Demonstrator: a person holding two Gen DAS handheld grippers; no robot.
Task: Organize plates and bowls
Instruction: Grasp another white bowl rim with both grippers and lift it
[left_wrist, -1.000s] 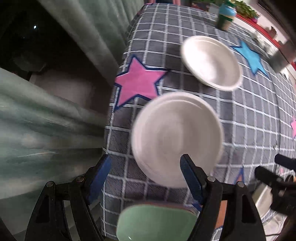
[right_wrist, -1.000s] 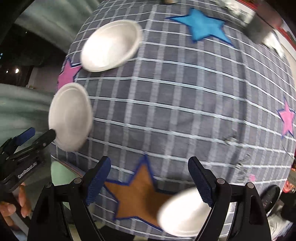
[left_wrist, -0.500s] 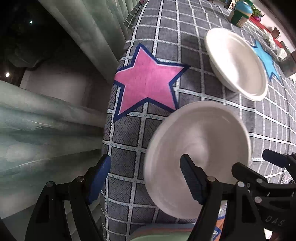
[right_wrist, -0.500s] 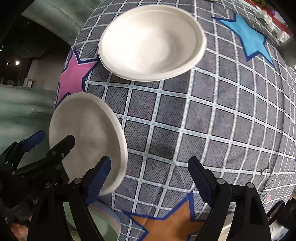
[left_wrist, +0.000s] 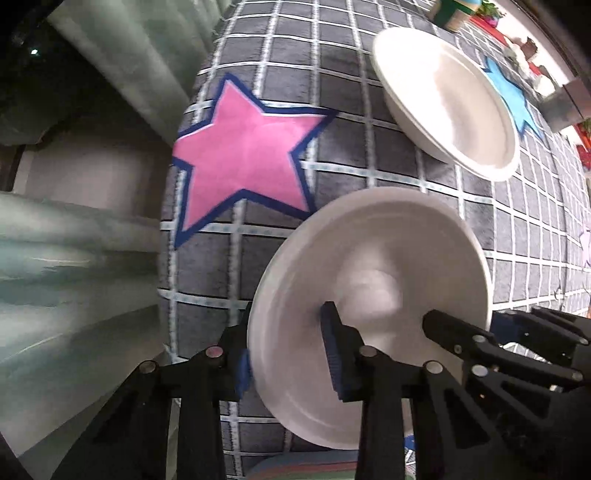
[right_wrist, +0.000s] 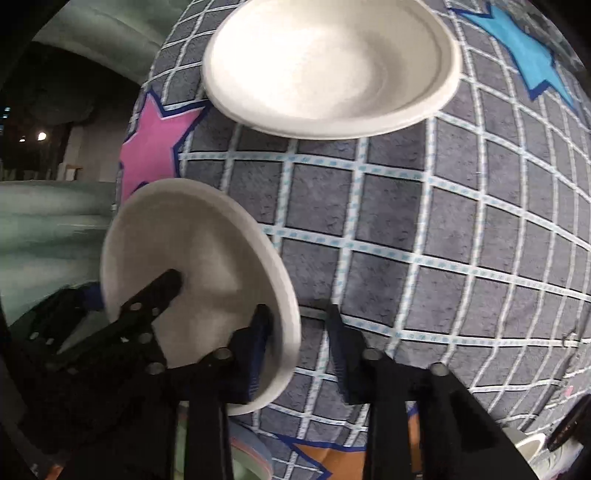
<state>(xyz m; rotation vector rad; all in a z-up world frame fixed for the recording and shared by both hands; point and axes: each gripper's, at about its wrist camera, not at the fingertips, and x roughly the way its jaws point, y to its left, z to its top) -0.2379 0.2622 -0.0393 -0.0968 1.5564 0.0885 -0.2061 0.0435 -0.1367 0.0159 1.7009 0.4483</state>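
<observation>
Both tongs dropped, clamped onto near bowl (left_wrist: 373, 295): left tongs (left_wrist: 288, 350), right tongs (right_wrist: 299, 347).

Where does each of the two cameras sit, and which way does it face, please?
Left wrist: on the left tongs, looking down at the near white bowl whose rim they clamp; right tongs at right.
Right wrist: on the right tongs, looking down at the same rim.
Shared: that bowl, far white bowl, pink star.

Both cameras look steeply down past their own tongs, close over the checked bench (left_wrist: 369, 140). Each catches the near plate (left_wrist: 373, 295), the far bowl (right_wrist: 328, 66) and the pink star (left_wrist: 243, 155); edges are probably fisheye-bent.
</observation>
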